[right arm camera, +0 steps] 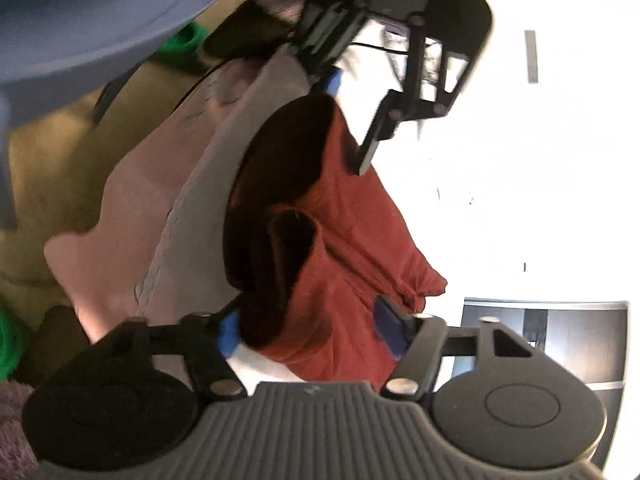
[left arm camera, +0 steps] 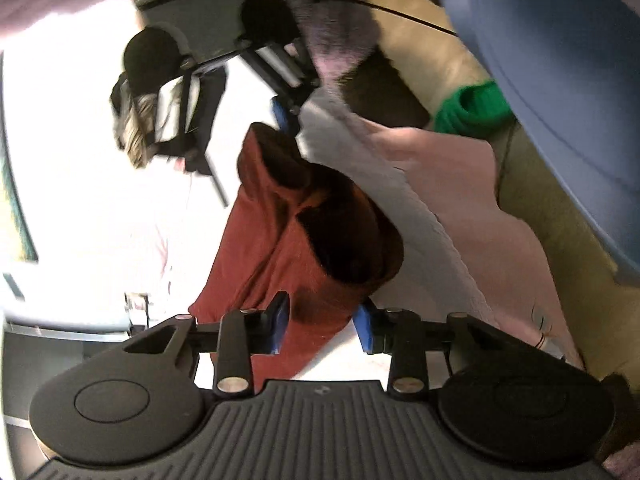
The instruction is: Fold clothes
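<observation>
A rust-red garment (left arm camera: 280, 248) hangs bunched between both grippers, with a dark open fold in its middle. At the bottom of the left wrist view my left gripper (left arm camera: 323, 325) has its blue pads pressed on the cloth's near edge. My right gripper (left arm camera: 248, 148) shows farther back, at the garment's far corner. In the right wrist view the red garment (right arm camera: 352, 240) fills the gap of my right gripper (right arm camera: 310, 330), whose blue pads touch it on both sides. My left gripper (right arm camera: 348, 120) holds the far end there.
A pink cloth (left arm camera: 460, 208) and a pale textured cloth (left arm camera: 372, 184) lie on a tan cushioned surface (left arm camera: 560, 248). A green item (left arm camera: 472, 108) and a large blue rounded object (left arm camera: 560, 80) sit beyond. A fuzzy purple sleeve (left arm camera: 340, 32) is behind the right gripper.
</observation>
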